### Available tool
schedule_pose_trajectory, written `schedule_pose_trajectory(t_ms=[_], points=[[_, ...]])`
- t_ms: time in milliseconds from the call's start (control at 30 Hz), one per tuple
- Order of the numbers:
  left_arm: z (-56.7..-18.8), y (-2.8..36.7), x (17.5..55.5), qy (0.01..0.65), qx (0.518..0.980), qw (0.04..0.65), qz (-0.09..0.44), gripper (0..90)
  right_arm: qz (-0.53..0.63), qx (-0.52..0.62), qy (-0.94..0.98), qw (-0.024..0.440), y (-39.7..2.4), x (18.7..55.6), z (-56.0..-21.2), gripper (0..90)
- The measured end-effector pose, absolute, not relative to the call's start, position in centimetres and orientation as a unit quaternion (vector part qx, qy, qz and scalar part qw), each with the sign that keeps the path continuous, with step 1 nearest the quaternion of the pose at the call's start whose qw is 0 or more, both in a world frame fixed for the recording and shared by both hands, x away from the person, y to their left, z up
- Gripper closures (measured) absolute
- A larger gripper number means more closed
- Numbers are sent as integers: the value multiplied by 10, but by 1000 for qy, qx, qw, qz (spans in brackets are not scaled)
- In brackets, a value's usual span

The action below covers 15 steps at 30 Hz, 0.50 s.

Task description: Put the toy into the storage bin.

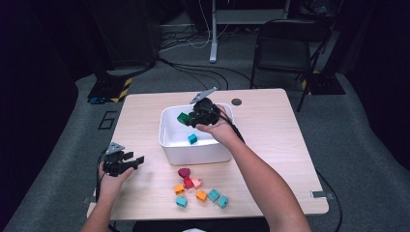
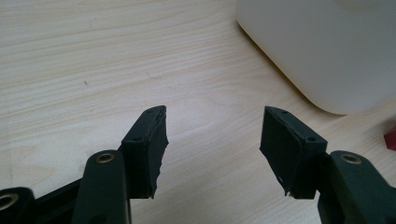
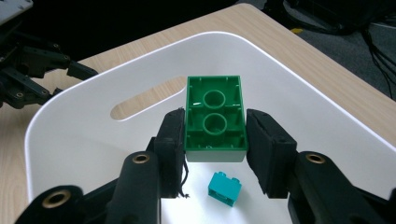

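At the table's [image 1: 270, 145] near edge, around 6 o'clock from the white bin [image 1: 193, 150], lies a loose cluster of blocks: two teal ones [image 1: 217, 198] and a third teal block [image 1: 181, 201] nearest the person, two orange blocks [image 1: 201, 195] just behind, then a pink block [image 1: 196, 182] and a dark red piece [image 1: 184, 172] closest to the bin wall.

At about 8 o'clock from the bin, the left gripper [image 1: 137, 161] rests low over bare wood. In the left gripper view its jaws stand spread with nothing between them, the left gripper [image 2: 212, 140] aimed at the tabletop, with the bin [image 2: 327, 51] at 1 o'clock and a sliver of red piece [image 2: 391, 139] at 3 o'clock.

Farther in, the right gripper [image 1: 188, 118] hangs over the bin's far half. In the right gripper view the right gripper [image 3: 215, 135] pinches a green block [image 3: 215, 116] by its long sides, hollow underside with two round tubes facing the camera. The green block [image 1: 183, 118] is held above the bin's inside, not touching it. Below it, at 6 o'clock, a small teal block [image 3: 224, 187] lies on the bin floor [image 3: 116, 158]; from above, that block [image 1: 193, 138] sits near the bin's middle.

No writing can be read on any block or on the bin.
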<state>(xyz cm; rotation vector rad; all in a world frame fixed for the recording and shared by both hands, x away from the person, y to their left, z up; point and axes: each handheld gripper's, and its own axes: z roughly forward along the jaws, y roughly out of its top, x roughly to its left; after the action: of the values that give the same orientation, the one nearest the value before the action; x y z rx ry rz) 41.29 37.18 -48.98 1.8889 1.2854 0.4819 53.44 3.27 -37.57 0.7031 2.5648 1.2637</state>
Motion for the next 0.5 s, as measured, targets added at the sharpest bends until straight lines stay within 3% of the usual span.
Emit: schedule_pose_trajectory(t_ms=[500], points=[[-490,371,413,506,746,390,189,407,383,245,886,85,36,536,-386,561]])
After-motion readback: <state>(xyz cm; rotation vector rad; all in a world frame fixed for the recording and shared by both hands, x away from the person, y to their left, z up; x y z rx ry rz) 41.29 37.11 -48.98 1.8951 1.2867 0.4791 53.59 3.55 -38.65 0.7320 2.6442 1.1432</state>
